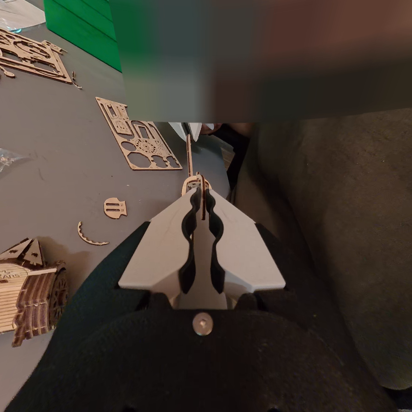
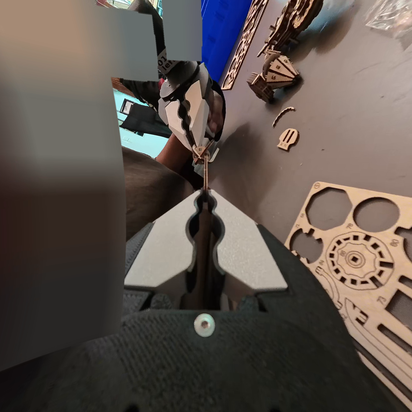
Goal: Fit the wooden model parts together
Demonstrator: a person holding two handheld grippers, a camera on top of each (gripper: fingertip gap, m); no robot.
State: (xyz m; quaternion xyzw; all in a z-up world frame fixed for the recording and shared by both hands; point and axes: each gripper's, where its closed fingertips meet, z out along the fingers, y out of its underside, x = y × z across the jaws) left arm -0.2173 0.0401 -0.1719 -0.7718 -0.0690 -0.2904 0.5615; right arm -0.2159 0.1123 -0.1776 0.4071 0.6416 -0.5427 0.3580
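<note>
My left gripper (image 1: 201, 191) pinches wooden hub (image 1: 191, 184); right gripper (image 2: 205, 192) clamps strip (image 2: 205, 171); punched sheet (image 1: 142, 142) at 10 o'clock on grey table (image 1: 55, 145).

Grey table (image 1: 66, 138), punched plywood sheet (image 1: 142, 147), loose cut-outs (image 1: 114, 208), part-built wooden model (image 1: 31, 287)

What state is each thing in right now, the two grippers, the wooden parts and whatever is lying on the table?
left gripper: shut on small wooden assembly, held above the table edge
right gripper: shut on wooden strip, tip meeting the assembly
cutout sheet: flat on table, several pieces already removed
slotted round piece: loose, flat
curved toothed piece: loose, flat
wooden model: partly built, resting on table
</note>
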